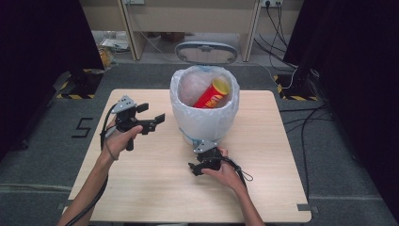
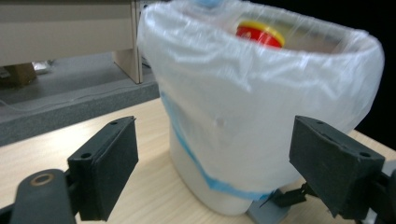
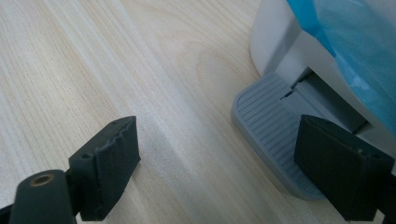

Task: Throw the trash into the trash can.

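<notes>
Bin (image 1: 204, 117) at table (image 1: 141, 197) centre, lid up, chip can (image 1: 211, 94) inside. Right hand-held gripper (image 1: 196, 168) spread, beside pedal (image 3: 271, 126); left hand-held gripper (image 1: 153, 120) spread, empty. Risk: pedal slips free, lid drops; light bin may tip.

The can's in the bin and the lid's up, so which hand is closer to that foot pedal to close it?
The right. The right gripper sits low at the bin's base, open, with the grey pedal beside one jaw. The left gripper hangs higher, off to the bin's side.
</notes>
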A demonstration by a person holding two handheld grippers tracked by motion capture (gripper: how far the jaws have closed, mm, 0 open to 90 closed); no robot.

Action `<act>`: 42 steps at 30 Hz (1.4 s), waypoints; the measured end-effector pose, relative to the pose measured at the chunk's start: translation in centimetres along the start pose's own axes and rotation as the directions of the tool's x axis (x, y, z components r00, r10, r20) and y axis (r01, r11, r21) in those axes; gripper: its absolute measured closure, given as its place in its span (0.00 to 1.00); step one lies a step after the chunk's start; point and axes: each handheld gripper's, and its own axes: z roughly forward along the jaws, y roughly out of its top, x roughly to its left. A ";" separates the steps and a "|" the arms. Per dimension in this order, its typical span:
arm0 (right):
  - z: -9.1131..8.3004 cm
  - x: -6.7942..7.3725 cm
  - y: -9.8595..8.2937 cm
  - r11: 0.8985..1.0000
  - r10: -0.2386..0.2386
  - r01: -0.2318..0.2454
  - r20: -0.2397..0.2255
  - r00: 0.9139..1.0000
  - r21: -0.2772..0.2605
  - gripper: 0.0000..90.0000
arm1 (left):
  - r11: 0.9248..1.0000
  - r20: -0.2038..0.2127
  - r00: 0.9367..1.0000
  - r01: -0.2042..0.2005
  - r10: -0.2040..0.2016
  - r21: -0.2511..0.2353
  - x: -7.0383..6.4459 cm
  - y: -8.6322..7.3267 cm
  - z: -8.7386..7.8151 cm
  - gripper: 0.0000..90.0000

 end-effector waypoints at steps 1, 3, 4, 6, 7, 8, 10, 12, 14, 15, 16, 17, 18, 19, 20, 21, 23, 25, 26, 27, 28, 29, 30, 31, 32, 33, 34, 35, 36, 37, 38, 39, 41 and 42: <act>0.0 0.0 0.0 1.000 0.000 0.000 0.000 1.000 0.000 0.16 | 1.000 -0.002 1.000 0.002 -0.002 0.003 0.1 -0.3 0.0 0.17; 0.0 0.1 0.0 1.000 -0.001 0.001 0.004 1.000 0.000 0.16 | 1.000 -0.007 1.000 -0.004 0.004 0.008 0.2 -1.0 0.0 0.17; 0.0 0.1 0.0 1.000 -0.003 0.002 0.005 1.000 0.000 0.16 | 1.000 -0.013 1.000 -0.007 0.007 0.012 0.3 -1.4 0.0 0.17; 0.0 0.0 0.0 1.000 -0.002 0.002 0.002 1.000 -0.004 0.16 | 1.000 -0.018 1.000 0.000 0.000 0.022 0.4 -2.1 0.0 0.17; 0.0 0.0 0.0 1.000 -0.002 0.002 0.003 1.000 -0.004 0.16 | 1.000 -0.017 1.000 0.008 -0.007 0.030 0.6 -2.7 0.0 0.17; 0.1 0.1 0.0 1.000 -0.004 0.004 0.006 1.000 -0.003 0.16 | 0.999 -0.019 1.000 0.009 -0.009 0.034 0.7 -3.0 -0.1 0.17; 0.0 0.1 0.0 1.000 -0.005 0.005 0.004 1.000 -0.003 0.16 | 0.999 -0.033 0.999 0.017 -0.016 0.045 1.0 -4.0 -0.1 0.17; 0.0 0.0 0.0 1.000 0.001 -0.001 -0.001 1.000 -0.006 0.16 | 0.997 -0.039 0.999 0.038 -0.036 0.061 1.3 -5.1 0.0 0.17; 0.0 0.0 0.0 1.000 -0.004 0.004 0.003 1.000 -0.003 0.16 | 0.996 -0.054 0.998 0.038 -0.034 0.076 1.6 -6.0 0.1 0.17; 0.0 0.0 0.0 1.000 -0.005 0.005 0.003 1.000 -0.003 0.16 | 0.996 -0.066 0.997 0.042 -0.036 0.083 1.7 -6.5 0.2 0.17; 0.0 0.0 0.0 1.000 -0.001 0.001 -0.001 1.000 -0.004 0.16 | 0.995 -0.071 0.997 0.050 -0.043 0.090 1.9 -7.0 0.3 0.17; 0.0 0.0 0.0 1.000 0.004 -0.004 -0.003 1.000 -0.006 0.16 | 0.994 -0.074 0.996 0.057 -0.050 0.098 2.0 -7.4 0.4 0.17; 0.0 0.0 0.0 1.000 0.004 -0.005 -0.003 1.000 -0.006 0.16 | 0.993 -0.077 0.996 0.055 -0.047 0.108 2.1 -7.8 0.5 0.17; 0.0 0.0 0.0 1.000 -0.001 0.001 0.001 1.000 -0.006 0.16 | 0.992 -0.083 0.996 0.049 -0.040 0.116 2.2 -8.2 0.5 0.17; 0.0 0.0 0.0 1.000 -0.004 0.004 0.002 1.000 -0.004 0.16 | 0.991 -0.088 0.996 0.044 -0.033 0.125 2.2 -8.5 0.5 0.17; 0.0 0.0 0.0 1.000 -0.002 0.002 -0.002 1.000 -0.006 0.16 | 0.990 -0.091 0.995 0.043 -0.031 0.134 2.2 -8.9 0.6 0.17; 0.0 -0.1 0.0 1.000 0.006 -0.006 -0.007 1.000 -0.010 0.16 | 0.987 -0.089 0.996 0.042 -0.028 0.158 2.2 -9.6 0.7 0.17; 0.0 0.0 0.0 1.000 0.004 -0.004 -0.004 1.000 -0.006 0.16 | 0.983 -0.098 0.995 0.007 0.012 0.183 2.2 -10.3 0.7 0.17; 0.0 0.0 0.0 1.000 0.004 -0.004 -0.004 1.000 -0.006 0.16 | 0.983 -0.098 0.995 0.007 0.012 0.183 2.2 -10.3 0.7 0.17; 0.0 -0.1 0.0 1.000 0.004 -0.004 -0.007 1.000 -0.010 0.16 | 0.978 -0.101 0.995 0.009 0.012 0.209 2.2 -11.0 0.8 0.17; 0.0 -0.1 0.0 1.000 0.005 -0.006 -0.006 1.000 -0.009 0.16 | 0.975 -0.100 0.995 0.010 0.012 0.221 2.2 -11.4 0.9 0.17; 0.0 0.0 0.0 1.000 0.004 -0.004 -0.004 1.000 -0.007 0.16 | 0.973 -0.100 0.995 0.008 0.016 0.231 2.2 -11.6 0.9 0.17; 0.0 0.0 0.0 1.000 0.002 -0.002 -0.002 1.000 -0.006 0.16 | 0.972 -0.101 0.995 0.007 0.017 0.235 2.2 -11.8 0.9 0.17; 0.0 0.0 0.0 1.000 0.002 -0.002 -0.003 1.000 -0.006 0.16 | 0.970 -0.101 0.995 0.012 0.012 0.242 2.2 -12.0 0.9 0.17; 0.0 0.0 0.0 1.000 0.002 -0.002 -0.003 1.000 -0.006 0.16 | 0.970 -0.101 0.995 0.012 0.012 0.242 2.2 -12.0 0.9 0.17; 0.0 0.0 0.0 1.000 0.004 -0.004 -0.005 1.000 -0.007 0.16 | 0.963 -0.111 0.994 0.019 0.012 0.269 2.3 -12.5 0.8 0.17; 0.0 0.0 0.0 1.000 0.004 -0.004 -0.004 1.000 -0.007 0.16 | 0.960 -0.119 0.993 0.014 0.020 0.278 2.3 -12.7 0.8 0.17; 0.0 0.0 0.0 1.000 0.003 -0.003 -0.003 1.000 -0.007 0.16 | 0.960 -0.119 0.993 0.014 0.020 0.278 2.3 -12.7 0.8 0.17; 0.0 0.0 0.0 1.000 -0.003 0.003 -0.001 1.000 -0.007 0.16 | 0.956 -0.117 0.993 0.011 0.025 0.294 2.3 -13.1 0.7 0.17; 0.0 0.0 0.0 1.000 -0.003 0.003 -0.001 1.000 -0.006 0.16 | 0.956 -0.117 0.993 0.011 0.025 0.294 2.3 -13.1 0.7 0.17; 0.0 0.0 0.0 1.000 0.001 -0.001 -0.002 1.000 -0.006 0.16 | 0.951 -0.114 0.993 0.010 0.026 0.308 2.3 -13.5 0.7 0.17; 0.0 0.0 0.0 1.000 0.002 -0.002 -0.002 1.000 -0.006 0.16 | 0.949 -0.115 0.993 0.007 0.031 0.314 2.3 -13.6 0.7 0.17; 0.0 0.0 0.0 1.000 -0.001 0.001 0.001 1.000 -0.006 0.16 | 0.943 -0.112 0.993 -0.002 0.042 0.332 2.3 -14.0 0.6 0.17; 0.0 0.0 0.0 1.000 -0.001 0.001 0.000 1.000 -0.006 0.16 | 0.943 -0.112 0.993 -0.001 0.041 0.334 2.3 -14.1 0.6 0.17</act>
